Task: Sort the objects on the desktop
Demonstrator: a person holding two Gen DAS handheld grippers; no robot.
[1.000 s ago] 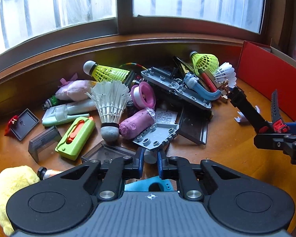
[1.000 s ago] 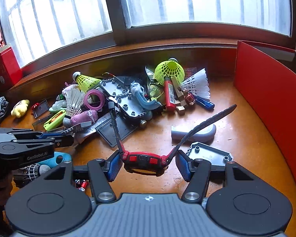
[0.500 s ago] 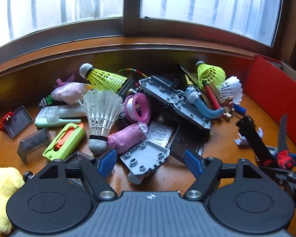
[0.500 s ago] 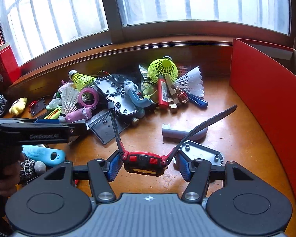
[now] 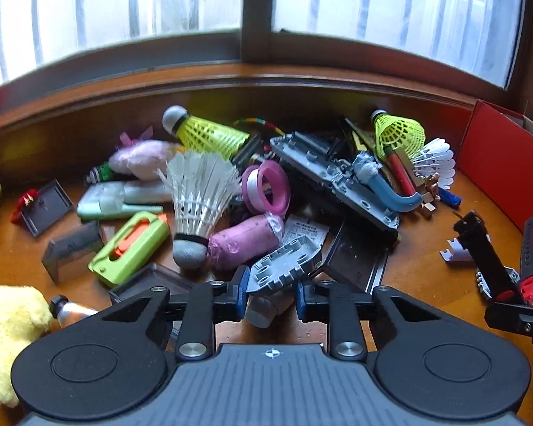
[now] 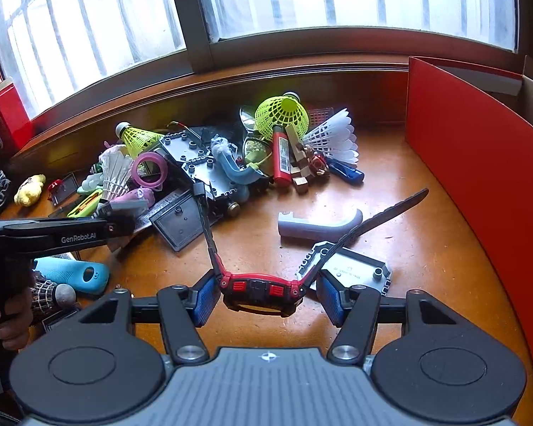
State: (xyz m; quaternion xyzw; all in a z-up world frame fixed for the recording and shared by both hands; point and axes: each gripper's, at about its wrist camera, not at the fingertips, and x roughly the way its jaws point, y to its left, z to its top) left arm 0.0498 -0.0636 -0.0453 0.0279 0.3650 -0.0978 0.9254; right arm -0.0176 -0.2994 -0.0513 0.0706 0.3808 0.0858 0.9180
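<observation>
Grey studded plastic fills the space ahead of the left gripper (image 5: pixel 270 293) in the left wrist view: a small grey building plate (image 5: pixel 284 262) sits between its blue-padded fingers (image 5: pixel 241 287), which have closed in beside the plate's edges, though whether the pads actually press it cannot be told. Just beyond the plate lie a pink wrapped roll (image 5: pixel 245 239) and a white feather shuttlecock (image 5: pixel 199 198), with a green box cutter (image 5: pixel 131 245) off to that gripper's left on the wooden desk (image 5: pixel 419 269). In the right wrist view, the right gripper (image 6: pixel 264 293) is pinching a red and black watch (image 6: pixel 263 289) by its case, pads against both sides, the two straps rising forward in a V. Ahead of it a second grey plate (image 6: pixel 355 266) lies flat on the desk, a curved grey handle (image 6: pixel 319 225) just past that. A red box wall (image 6: pixel 479 184) stands to its right.
</observation>
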